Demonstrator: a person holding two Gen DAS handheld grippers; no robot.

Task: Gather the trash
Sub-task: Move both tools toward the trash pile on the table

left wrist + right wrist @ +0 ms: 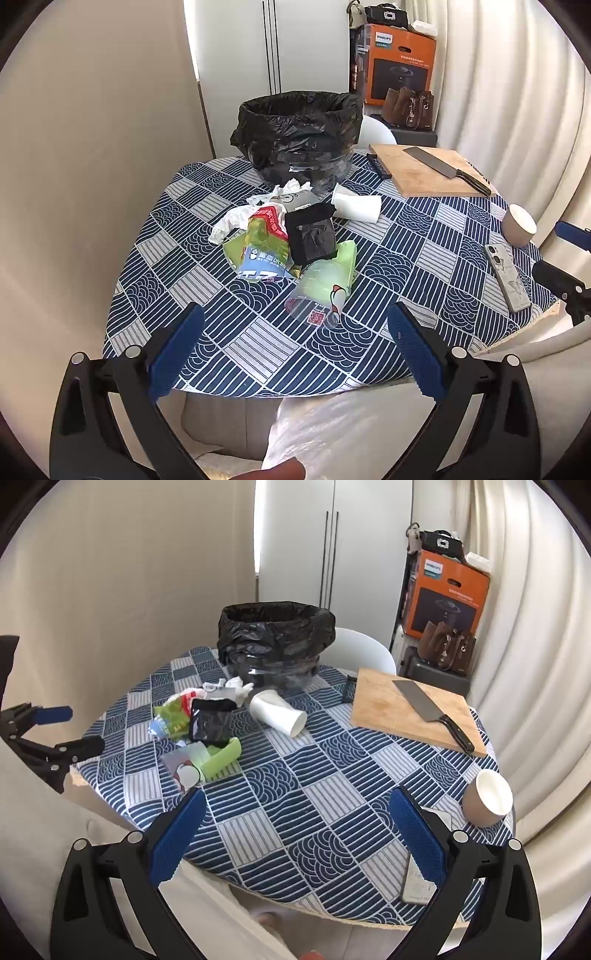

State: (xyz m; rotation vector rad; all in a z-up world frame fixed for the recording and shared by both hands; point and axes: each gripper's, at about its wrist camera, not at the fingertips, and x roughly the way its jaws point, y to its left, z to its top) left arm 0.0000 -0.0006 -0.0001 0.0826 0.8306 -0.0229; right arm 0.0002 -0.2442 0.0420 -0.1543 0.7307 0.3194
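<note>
Left wrist view: table (258,354) w/ blue patterned cloth, both grippers short of near edge.
Bin: bin (299,136), black liner, upright at far side of table.
Board: board (424,170) right of bin, knife (443,168) lying on it.
Trash: trash pile (284,236) mid-table, just in front of bin; white cup (356,206) on its side at pile's right edge.
Phone: phone (508,277) flat near right edge, by bowl (519,225).
Left gripper (295,325): fingers wide, holding nothing.
Right gripper (297,808): fingers wide, holding nothing.

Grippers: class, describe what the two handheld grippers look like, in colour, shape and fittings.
Both the left gripper and the right gripper have black plastic forked frames with silver pivot bolts. Each finger carries a flat, ridged blue pad. No cables or markings show.
</note>
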